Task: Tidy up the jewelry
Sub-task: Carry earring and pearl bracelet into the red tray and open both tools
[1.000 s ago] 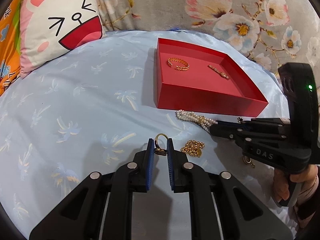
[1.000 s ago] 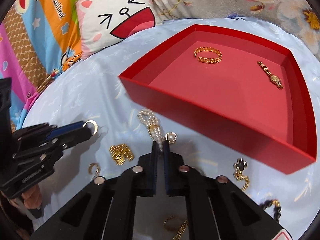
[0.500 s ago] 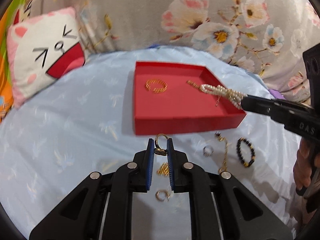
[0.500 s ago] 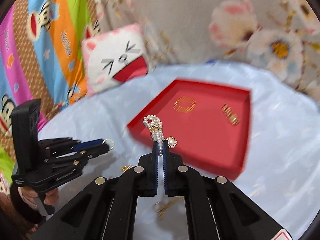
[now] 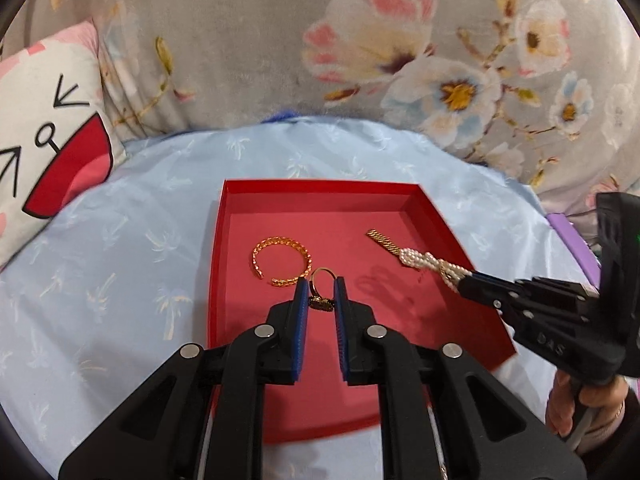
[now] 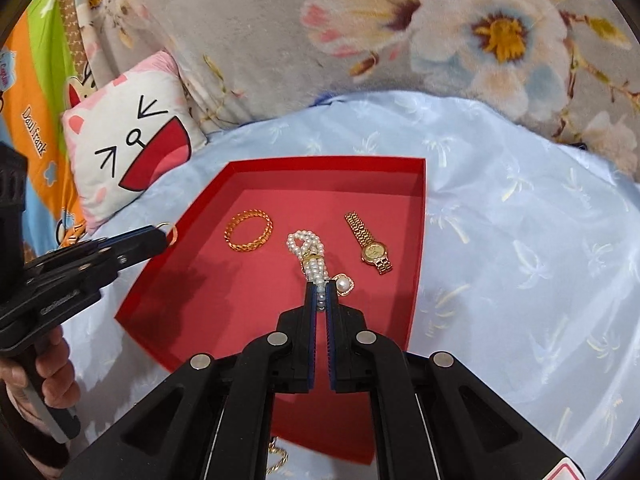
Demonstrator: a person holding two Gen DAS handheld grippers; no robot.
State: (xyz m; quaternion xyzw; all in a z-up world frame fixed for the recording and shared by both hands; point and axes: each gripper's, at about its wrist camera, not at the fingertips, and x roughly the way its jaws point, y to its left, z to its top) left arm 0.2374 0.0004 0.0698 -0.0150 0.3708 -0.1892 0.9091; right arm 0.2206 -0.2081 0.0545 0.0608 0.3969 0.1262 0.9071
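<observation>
A shallow red box (image 5: 218, 264) (image 6: 420, 216) lies on the pale blue sheet. On its floor rest a gold chain bangle (image 5: 282, 263) (image 6: 249, 231) and a gold watch (image 6: 369, 244), whose strap end (image 5: 382, 239) shows in the left wrist view. My left gripper (image 5: 321, 289) is shut on a gold ring (image 5: 322, 288) and hangs over the box's middle; the same ring (image 6: 171, 233) shows at its tip in the right wrist view. My right gripper (image 6: 321, 289) is shut on a pearl bracelet (image 6: 310, 252) (image 5: 430, 265), held above the box floor.
A cat-face pillow (image 6: 132, 148) (image 5: 44, 136) leans at the back left, and a grey floral blanket (image 5: 360, 52) rises behind the bed. A gold chain piece (image 6: 278, 460) lies on the sheet in front of the box. A person's hand (image 5: 576, 412) grips each handle.
Both grippers rose off the sheet and travelled forward over the red box, carrying the ring and the pearl bracelet. The loose jewelry on the sheet dropped out of the left wrist view.
</observation>
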